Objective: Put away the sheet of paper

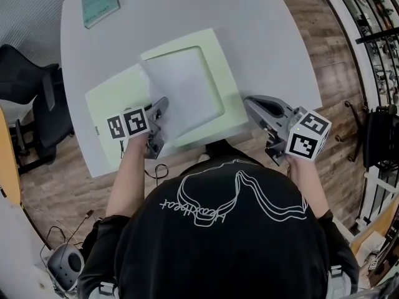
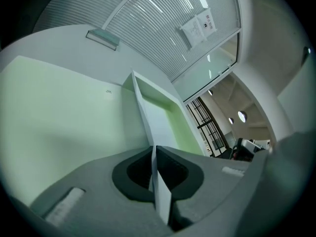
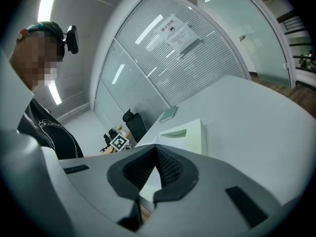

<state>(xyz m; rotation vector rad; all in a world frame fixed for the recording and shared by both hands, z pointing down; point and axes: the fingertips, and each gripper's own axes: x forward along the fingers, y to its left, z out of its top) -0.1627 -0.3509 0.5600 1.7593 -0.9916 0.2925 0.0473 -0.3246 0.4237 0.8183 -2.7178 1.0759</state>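
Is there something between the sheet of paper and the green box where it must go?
Nothing visible does. The left gripper, shut on the sheet of paper, holds it right over the open green box, whose inside looks empty.

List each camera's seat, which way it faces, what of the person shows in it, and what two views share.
Head view: on the person's head, facing steeply down at the table; shows the torso, the forearms, the left gripper and the right gripper.
Left gripper view: rides the left gripper, looks along its jaws, which are shut on the sheet of paper, toward the green box; no body shows.
Right gripper view: rides the right gripper, looks across the table past its shut jaws; shows the person's torso.
Shared: all three views show the green box.
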